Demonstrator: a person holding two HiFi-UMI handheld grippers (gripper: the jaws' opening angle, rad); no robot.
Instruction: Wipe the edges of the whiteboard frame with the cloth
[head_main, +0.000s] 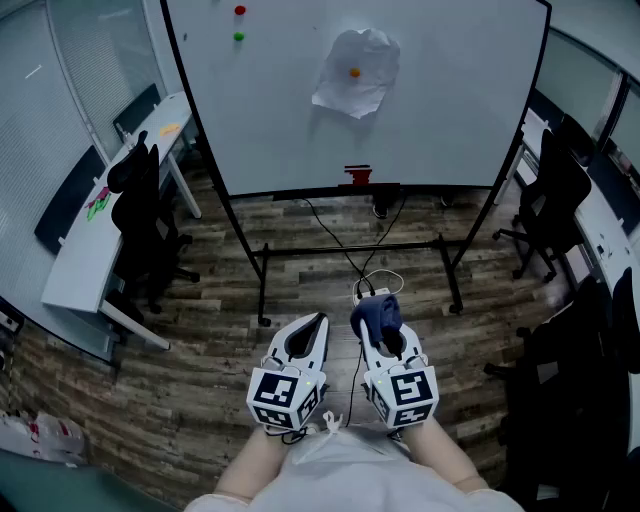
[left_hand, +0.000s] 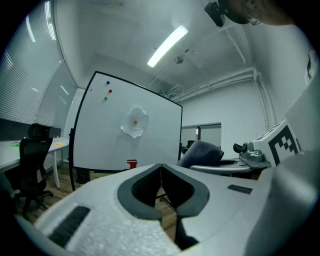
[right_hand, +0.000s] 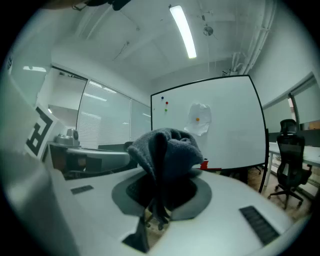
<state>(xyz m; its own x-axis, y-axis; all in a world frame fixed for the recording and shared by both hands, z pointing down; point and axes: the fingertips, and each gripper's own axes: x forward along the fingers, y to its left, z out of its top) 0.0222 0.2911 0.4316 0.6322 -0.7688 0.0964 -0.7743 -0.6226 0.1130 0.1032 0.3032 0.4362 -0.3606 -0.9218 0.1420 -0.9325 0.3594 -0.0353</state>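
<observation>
the left gripper (left_hand: 161, 166), white with grey pads, has its jaws drawn together so the tips meet, with only a hollow gap behind them and nothing between them; in the head view it (head_main: 314, 322) points forward, low over the wood-plank floor (head_main: 200, 330). just beside it, the right gripper (right_hand: 165, 197) is clamped on the dark blue-grey terry cloth (right_hand: 167, 147), whose folds bunch up above the jaws and hide the tips. from the head view the cloth (head_main: 378, 314) sits at the front of the right gripper (head_main: 381, 322). the large white whiteboard with a thin black frame (head_main: 450, 110) stands on a black stand well ahead of both grippers, apart from the cloth. a crumpled white paper sheet (head_main: 357, 72) is pinned on it.
</observation>
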